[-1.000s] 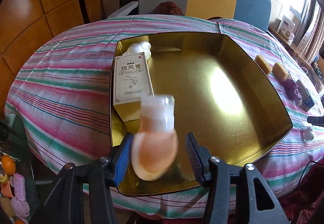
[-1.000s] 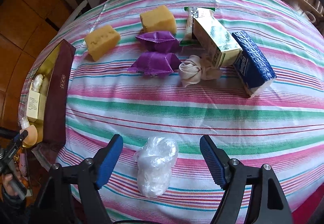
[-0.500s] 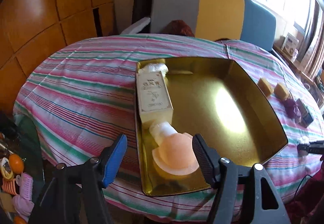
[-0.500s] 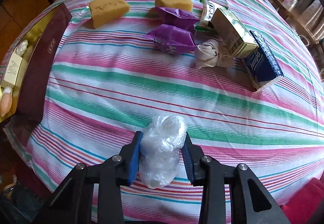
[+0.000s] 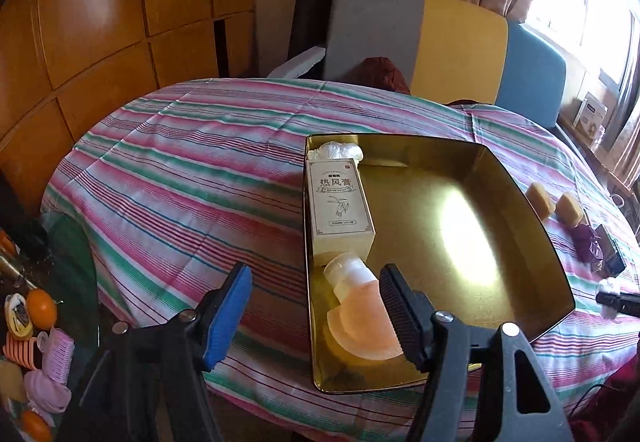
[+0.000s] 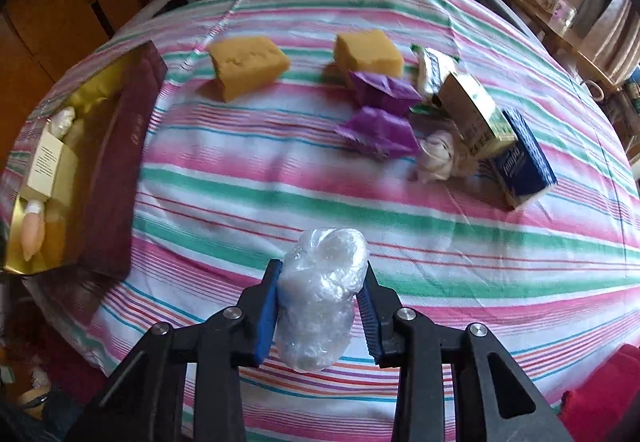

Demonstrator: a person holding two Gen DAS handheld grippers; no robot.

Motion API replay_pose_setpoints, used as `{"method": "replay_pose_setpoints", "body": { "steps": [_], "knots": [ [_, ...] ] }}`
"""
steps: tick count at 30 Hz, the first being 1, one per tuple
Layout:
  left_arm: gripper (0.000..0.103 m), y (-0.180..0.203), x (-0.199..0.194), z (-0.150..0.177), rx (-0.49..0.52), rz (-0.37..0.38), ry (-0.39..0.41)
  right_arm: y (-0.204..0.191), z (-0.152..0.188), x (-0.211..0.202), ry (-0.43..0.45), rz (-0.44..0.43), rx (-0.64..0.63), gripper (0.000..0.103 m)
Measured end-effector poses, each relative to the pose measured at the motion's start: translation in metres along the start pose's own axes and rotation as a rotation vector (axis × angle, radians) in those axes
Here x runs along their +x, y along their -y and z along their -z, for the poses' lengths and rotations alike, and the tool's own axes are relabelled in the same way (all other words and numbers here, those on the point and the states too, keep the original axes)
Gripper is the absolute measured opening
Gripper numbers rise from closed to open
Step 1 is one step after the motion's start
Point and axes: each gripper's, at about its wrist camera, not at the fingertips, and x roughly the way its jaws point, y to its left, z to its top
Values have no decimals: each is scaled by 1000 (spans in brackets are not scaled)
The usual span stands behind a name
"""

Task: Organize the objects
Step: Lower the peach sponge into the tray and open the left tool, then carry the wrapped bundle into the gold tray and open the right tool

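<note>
Gripping a plastic bundle (image 6: 320,294), right tool (image 6: 320,302); gold tray (image 5: 520,334) interior visible leftward.

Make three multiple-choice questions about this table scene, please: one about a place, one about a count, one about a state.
1. Where does the peach bottle lie?
A. inside the gold tray, near its front corner
B. on the striped cloth beside the sponges
C. between the left tongs

2. How many yellow sponges are on the cloth?
A. one
B. two
C. four

3. What is the state of the right tongs?
A. wide open over the cloth
B. shut with nothing inside
C. shut on the plastic bundle

Answers:
1. A, since the bottle rests on the tray floor, cap toward the cream box.
2. B, since one sponge and another sponge show in the right view.
3. C, since both pads press the bundle's sides, while the left tongs stand open and hold nothing.
</note>
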Motion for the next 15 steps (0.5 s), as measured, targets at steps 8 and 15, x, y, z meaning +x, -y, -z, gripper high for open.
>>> {"method": "replay_pose_setpoints", "body": {
  "steps": [8, 15],
  "knots": [
    [67, -13, 11, 6, -50, 19, -38, -134, -52, -28, 108, -193, -168, 37],
    [67, -34, 21, 13, -129, 65, -81, -239, -84, 3, 34, -333, -273, 37]
  ]
}}
